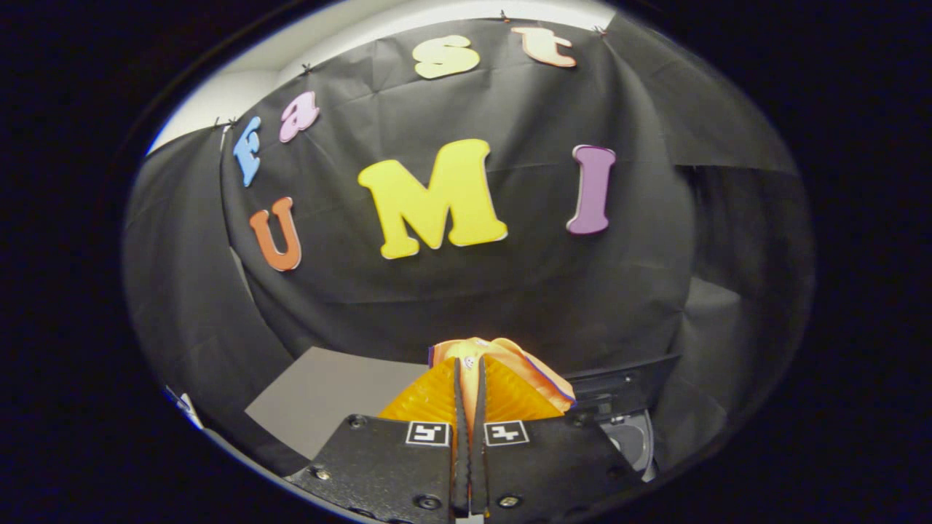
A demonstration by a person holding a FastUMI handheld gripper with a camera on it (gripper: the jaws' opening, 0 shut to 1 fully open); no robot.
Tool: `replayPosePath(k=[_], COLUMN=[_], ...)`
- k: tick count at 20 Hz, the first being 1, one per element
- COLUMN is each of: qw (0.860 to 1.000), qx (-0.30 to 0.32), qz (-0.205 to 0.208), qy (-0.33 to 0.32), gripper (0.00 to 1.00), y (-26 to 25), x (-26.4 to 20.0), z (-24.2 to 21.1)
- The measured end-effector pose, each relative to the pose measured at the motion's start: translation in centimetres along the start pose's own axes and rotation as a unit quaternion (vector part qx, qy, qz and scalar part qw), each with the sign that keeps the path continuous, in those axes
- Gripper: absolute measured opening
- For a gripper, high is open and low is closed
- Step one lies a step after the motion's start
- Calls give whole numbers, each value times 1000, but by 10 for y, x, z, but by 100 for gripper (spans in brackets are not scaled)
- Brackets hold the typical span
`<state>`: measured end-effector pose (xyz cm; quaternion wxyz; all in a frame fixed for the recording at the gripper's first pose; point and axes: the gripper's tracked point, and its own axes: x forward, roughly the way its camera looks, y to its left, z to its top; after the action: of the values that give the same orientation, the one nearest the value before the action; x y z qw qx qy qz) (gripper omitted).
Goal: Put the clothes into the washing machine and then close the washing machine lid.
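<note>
wall: black cloth (510, 291) | tabletop: grey (320, 397) | ceiling: white (408, 22)

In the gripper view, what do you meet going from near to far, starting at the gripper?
Gripper, shut on the orange cloth garment bunched at its fingertips → grey flat tabletop → black cloth booth wall.

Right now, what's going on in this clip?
The handheld tool is shut on a bunched orange garment, pinched between its two fingers and held up in the air in front of the booth's black cloth wall. Below and to the right of the fingers, part of the washing machine shows, dark with a rounded opening. A grey surface lies to the lower left. The garment is not yet in the machine.
</note>
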<state>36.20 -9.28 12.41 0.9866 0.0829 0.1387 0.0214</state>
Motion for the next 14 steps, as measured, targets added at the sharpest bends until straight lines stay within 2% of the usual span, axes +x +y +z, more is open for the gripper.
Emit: replayPosePath(k=[6,14], qw=[999,998], qx=[20,27], qz=[-38,-55], qy=[6,28], gripper=[5,5], y=[-61,-92], x=[-9,0], z=[-16,-54])
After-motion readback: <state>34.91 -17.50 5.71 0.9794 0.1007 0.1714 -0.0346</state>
